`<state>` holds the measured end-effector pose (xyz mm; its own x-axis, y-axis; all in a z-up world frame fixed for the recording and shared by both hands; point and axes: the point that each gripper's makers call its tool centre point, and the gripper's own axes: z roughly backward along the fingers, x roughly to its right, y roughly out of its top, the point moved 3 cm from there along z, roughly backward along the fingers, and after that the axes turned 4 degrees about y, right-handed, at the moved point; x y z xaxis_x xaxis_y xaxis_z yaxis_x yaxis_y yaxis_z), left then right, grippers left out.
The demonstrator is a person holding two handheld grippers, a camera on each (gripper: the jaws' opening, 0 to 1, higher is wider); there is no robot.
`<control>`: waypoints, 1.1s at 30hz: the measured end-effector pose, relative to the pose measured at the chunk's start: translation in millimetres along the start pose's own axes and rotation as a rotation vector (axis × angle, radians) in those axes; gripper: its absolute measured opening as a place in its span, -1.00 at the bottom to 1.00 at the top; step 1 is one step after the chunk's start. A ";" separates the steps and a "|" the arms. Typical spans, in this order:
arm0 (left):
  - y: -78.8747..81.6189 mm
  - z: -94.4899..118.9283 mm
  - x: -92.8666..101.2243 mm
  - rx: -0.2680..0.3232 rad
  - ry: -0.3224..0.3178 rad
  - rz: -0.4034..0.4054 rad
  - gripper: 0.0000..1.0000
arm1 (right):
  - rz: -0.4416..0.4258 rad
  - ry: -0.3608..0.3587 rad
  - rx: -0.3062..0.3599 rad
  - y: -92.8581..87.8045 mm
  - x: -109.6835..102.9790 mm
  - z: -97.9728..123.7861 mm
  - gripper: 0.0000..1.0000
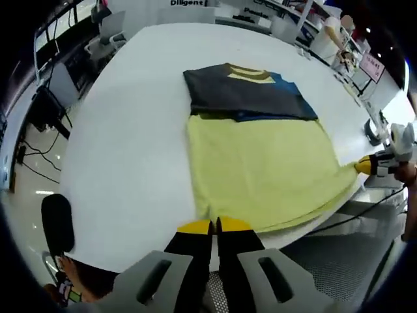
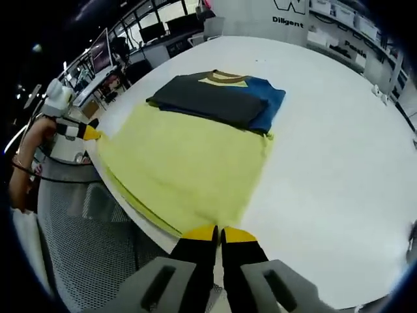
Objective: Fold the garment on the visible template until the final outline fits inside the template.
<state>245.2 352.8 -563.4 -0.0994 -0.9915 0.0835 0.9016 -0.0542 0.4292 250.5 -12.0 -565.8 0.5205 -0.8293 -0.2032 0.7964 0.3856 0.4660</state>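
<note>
A short-sleeved garment (image 1: 260,163) — pale yellow cloth over its lower body, dark grey and blue across the shoulders and sleeves, with a yellow-trimmed collar — is lying flat on a large white table (image 1: 124,156). Its sleeves are lying folded in over the chest, so the dark band is forming a neat block at the end of the cloth farthest from the person, and the yellow hem is running along the table's near edge, slightly overhanging it.

In the left gripper view, the left gripper (image 1: 215,226), a black tool with yellow tips, is sitting at the near edge of the table with its jaws pressed together on one corner of the yellow hem. The right gripper (image 1: 363,166) is showing at the right of that view, its yellow tip meeting the other hem corner at the table's edge.

In the right gripper view, the right gripper (image 2: 219,233) is likewise pinching the hem with its jaws closed tight — no gap is showing between the tips. The left gripper (image 2: 91,134) is appearing at the left, touching the far hem corner, with a person's hand (image 2: 36,140) behind it.
</note>
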 end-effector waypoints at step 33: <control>63.4 10.4 0.1 0.178 -0.003 0.021 -0.99 | 0.042 -0.039 0.100 60.8 23.6 10.4 -1.00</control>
<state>298.0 350.5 -526.8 -0.0828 -0.9918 0.0969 0.8149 -0.0114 0.5795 308.0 -12.3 -533.3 0.5389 -0.8291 -0.1492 0.7382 0.3795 0.5577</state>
